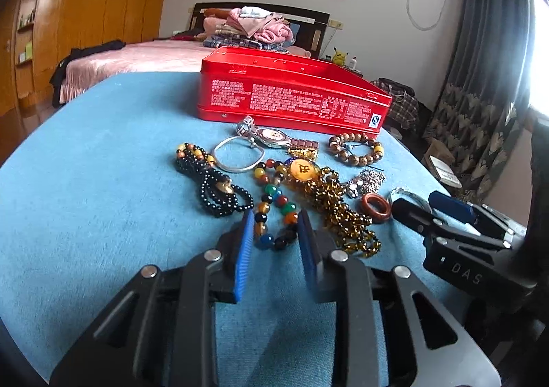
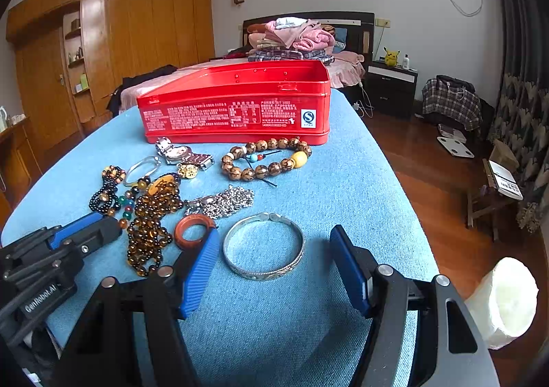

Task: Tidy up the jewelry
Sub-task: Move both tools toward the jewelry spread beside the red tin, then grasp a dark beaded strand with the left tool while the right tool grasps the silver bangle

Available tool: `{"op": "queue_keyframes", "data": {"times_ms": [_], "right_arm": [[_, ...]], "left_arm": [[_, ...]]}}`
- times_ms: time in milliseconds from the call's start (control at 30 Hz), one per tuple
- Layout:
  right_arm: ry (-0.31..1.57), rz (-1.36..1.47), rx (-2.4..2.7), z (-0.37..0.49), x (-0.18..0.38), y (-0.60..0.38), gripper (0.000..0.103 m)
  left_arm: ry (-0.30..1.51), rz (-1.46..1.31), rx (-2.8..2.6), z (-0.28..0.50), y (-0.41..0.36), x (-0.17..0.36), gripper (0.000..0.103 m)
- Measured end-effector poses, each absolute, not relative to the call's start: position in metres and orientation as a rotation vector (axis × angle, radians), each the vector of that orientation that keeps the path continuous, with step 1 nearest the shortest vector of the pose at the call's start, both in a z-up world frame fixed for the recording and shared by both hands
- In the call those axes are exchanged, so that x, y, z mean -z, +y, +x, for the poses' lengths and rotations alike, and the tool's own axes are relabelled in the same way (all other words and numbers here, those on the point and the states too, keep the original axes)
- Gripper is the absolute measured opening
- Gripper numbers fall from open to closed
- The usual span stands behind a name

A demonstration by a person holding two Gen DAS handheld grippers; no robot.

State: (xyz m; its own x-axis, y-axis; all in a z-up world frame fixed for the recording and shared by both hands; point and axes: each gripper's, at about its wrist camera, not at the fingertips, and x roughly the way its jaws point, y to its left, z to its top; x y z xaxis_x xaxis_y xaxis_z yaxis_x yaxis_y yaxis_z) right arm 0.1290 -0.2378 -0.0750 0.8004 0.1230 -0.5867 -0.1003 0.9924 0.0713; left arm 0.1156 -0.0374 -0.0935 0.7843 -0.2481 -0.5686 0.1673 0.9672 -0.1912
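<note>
An open red tin box (image 1: 291,91) (image 2: 236,105) stands at the back of the blue cloth. Jewelry lies in front of it. My left gripper (image 1: 276,225) is open with its fingers on either side of a multicolour bead bracelet (image 1: 274,208), not closed on it. My right gripper (image 2: 274,249) is open wide around a silver bangle (image 2: 264,246) lying flat. Nearby lie a black bead strand (image 1: 219,188), an amber bead necklace (image 1: 343,215) (image 2: 151,215), a red-brown ring (image 1: 375,206) (image 2: 194,230), a watch (image 1: 271,136) (image 2: 183,153) and a wooden bead bracelet (image 1: 357,148) (image 2: 267,157).
A thin silver bangle (image 1: 236,155) and a silver chain heap (image 2: 223,201) lie among the pieces. The table (image 2: 360,188) ends at the right, with wooden floor beyond. A white roll (image 2: 504,301) sits by my right gripper. A bed stands behind the table.
</note>
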Motion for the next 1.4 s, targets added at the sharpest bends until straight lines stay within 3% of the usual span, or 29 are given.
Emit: {"op": "queue_keyframes", "data": {"times_ms": [533,733,900,1067,1400], "right_arm": [[0.63,0.037,-0.12,0.129,0.075,-0.238,0.066],[0.631,0.038,-0.12,0.129,0.076,-0.238,0.066],[0.639,0.023,-0.118,0.129,0.076,-0.236,0.066],[0.647,0.012,-0.145,0.134,0.077,-0.234,0.05],[0.598,-0.024,-0.166,0.129,0.054,-0.229,0.049]], "left_arm": [[0.651,-0.199,0.221,0.119,-0.027,0.093,0.02],[0.669,-0.22,0.225,0.122,-0.026,0.095,0.007],[0.669,-0.192,0.206,0.12,-0.033,0.094,0.007],[0.653,-0.221,0.21,0.119,-0.03,0.09,0.006],[0.557,-0.202,0.233,0.117,-0.031,0.058,0.006]]}}
